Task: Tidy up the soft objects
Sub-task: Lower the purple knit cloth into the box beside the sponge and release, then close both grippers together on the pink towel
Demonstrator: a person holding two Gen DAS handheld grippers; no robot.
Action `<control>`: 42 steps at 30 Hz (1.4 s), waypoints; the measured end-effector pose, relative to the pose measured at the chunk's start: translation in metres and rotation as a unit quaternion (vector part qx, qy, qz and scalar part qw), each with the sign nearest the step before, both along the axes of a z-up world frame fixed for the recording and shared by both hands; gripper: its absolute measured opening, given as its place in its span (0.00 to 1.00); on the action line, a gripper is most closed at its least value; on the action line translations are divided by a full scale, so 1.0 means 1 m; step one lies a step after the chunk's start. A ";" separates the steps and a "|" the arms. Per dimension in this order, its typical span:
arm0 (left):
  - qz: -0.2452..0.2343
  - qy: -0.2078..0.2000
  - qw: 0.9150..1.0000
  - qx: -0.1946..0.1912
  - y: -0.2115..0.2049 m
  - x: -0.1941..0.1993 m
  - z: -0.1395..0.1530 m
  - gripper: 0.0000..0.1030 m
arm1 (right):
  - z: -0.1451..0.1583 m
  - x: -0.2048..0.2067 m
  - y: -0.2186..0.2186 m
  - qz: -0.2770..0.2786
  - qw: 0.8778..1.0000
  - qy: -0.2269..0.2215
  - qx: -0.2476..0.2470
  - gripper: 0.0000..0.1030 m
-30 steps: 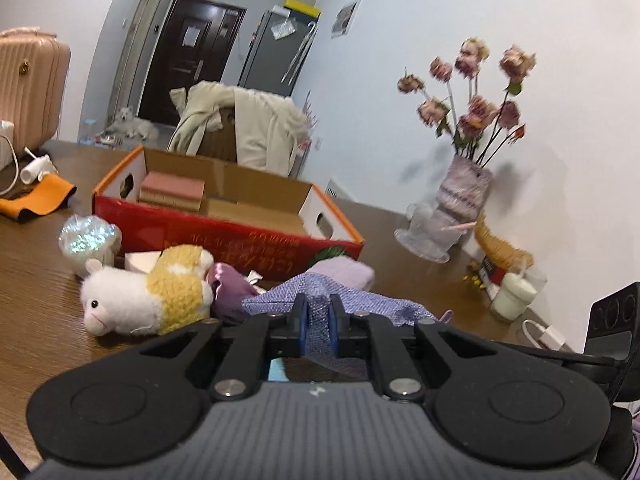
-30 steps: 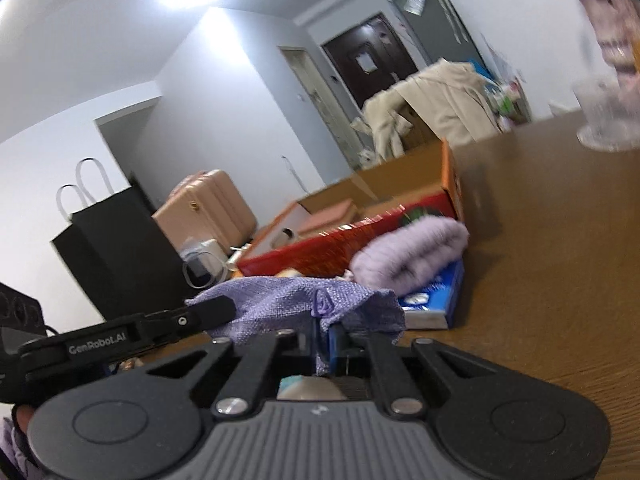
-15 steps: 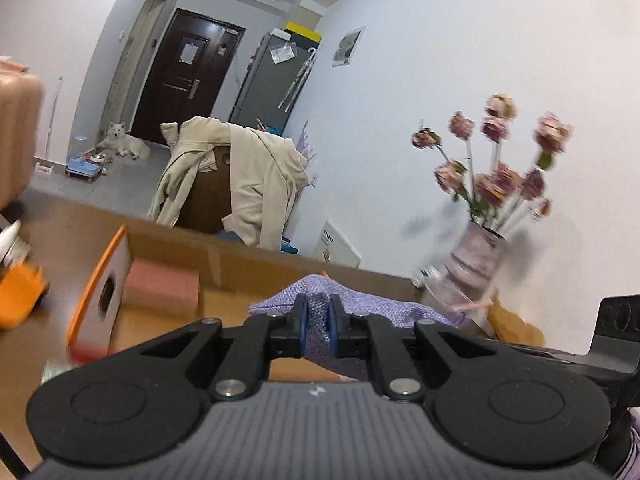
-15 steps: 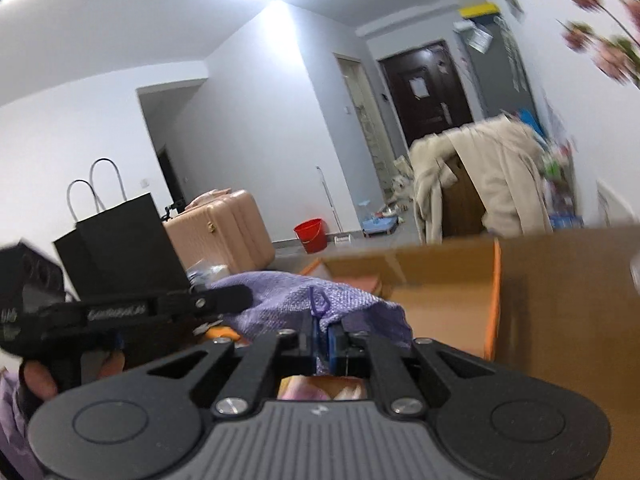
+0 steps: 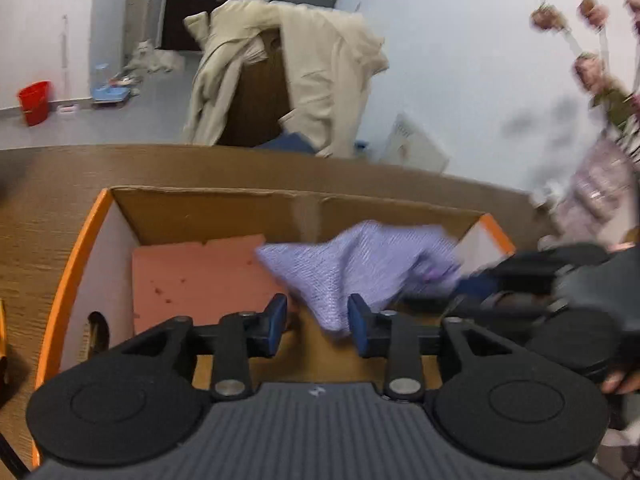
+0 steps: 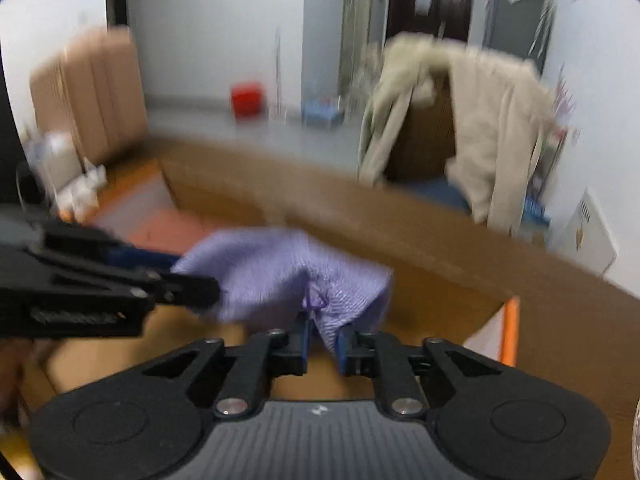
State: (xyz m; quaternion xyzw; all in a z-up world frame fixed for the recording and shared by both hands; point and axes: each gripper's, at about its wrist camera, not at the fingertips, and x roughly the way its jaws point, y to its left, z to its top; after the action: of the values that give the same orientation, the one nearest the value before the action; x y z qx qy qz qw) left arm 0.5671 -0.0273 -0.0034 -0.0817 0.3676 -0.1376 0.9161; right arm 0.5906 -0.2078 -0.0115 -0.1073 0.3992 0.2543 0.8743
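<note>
A purple knitted cloth (image 5: 360, 268) hangs over the inside of the open cardboard box with an orange rim (image 5: 72, 264). My left gripper (image 5: 317, 330) is open above the box, its pads wide apart with a corner of the cloth drooping between them. My right gripper (image 6: 323, 344) is partly open, its pads a little apart beside the other end of the cloth (image 6: 288, 276). A pink foam slab (image 5: 200, 280) lies in the box to the left. The right view is blurred.
A chair draped with a beige coat (image 5: 304, 76) stands behind the wooden table (image 5: 36, 208). A vase of dried flowers (image 5: 596, 196) stands at the right. A red bucket (image 5: 35, 102) is on the floor. A pink suitcase (image 6: 92, 92) stands at the left.
Both grippers carried the purple cloth from the table up and over the box. Both sets of jaws, shut on the cloth before, have now opened, the left wider.
</note>
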 end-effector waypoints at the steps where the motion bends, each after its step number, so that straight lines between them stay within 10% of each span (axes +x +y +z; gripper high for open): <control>1: -0.002 -0.013 1.000 -0.004 0.003 -0.006 0.005 0.48 | -0.002 -0.002 -0.002 0.008 1.000 0.009 0.003 0.32; 9: 0.021 -0.090 0.995 0.028 0.012 -0.067 0.077 0.53 | 0.051 -0.041 -0.039 -0.004 0.999 -0.023 0.035 0.48; 22: 0.041 -0.187 0.979 0.071 0.008 -0.250 0.160 0.75 | 0.164 -0.215 -0.104 -0.011 0.986 -0.153 0.067 0.64; 34: 0.103 -0.259 0.956 0.092 -0.023 -0.424 0.088 0.94 | 0.099 -0.387 -0.132 -0.019 0.963 -0.234 0.131 0.73; 42: 0.109 -0.183 0.975 0.066 -0.019 -0.474 0.027 0.96 | 0.032 -0.450 -0.127 -0.011 0.973 -0.186 0.132 0.78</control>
State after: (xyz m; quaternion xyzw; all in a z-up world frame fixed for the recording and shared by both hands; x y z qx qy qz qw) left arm 0.0934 -0.0461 0.0231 -0.0340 0.1905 -0.0254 0.9808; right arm 0.1405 -0.3346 0.0204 -0.0317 0.1931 0.2708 0.9425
